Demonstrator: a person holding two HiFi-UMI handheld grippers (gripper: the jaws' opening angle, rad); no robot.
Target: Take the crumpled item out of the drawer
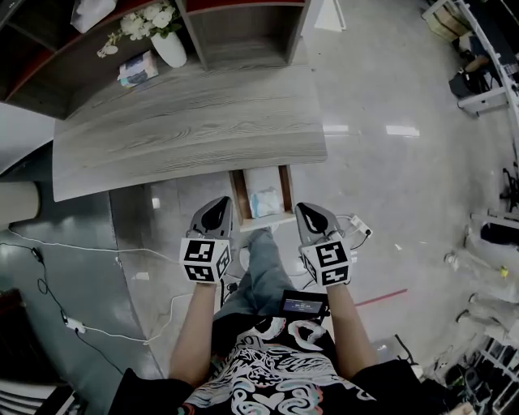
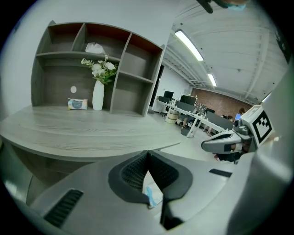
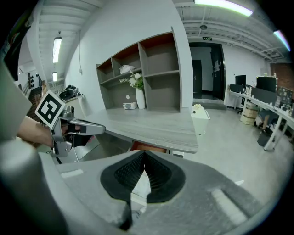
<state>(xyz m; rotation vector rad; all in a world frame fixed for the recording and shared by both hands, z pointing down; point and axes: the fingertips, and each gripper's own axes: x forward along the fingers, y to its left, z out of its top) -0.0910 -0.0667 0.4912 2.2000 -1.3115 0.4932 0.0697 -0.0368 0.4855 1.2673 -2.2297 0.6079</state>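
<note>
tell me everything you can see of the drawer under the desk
The drawer is pulled out from under the grey wood-grain desk, toward the person. Side walls look reddish-brown wood, front panel pale. A crumpled light-blue and white item lies inside. The left gripper and right gripper flank its front, apparently not touching.

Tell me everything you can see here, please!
desk: one, grey wood, in front of the person
shelf: one, grey with red-brown edges, at the desk's back
vase: one, white, on the desk by the shelf
flowers: one bunch, white, in the vase
pack: one, pale blue and white, left of the vase
bag: one, white, on the shelf
drawer: one, brown, open under the desk's near edge
crumpled item: one, white and pale blue, in the drawer
cables: a few, white, on the floor at left
left claw: one, grey, shut, empty, near the drawer
right claw: one, grey, shut, empty, near the drawer
</note>
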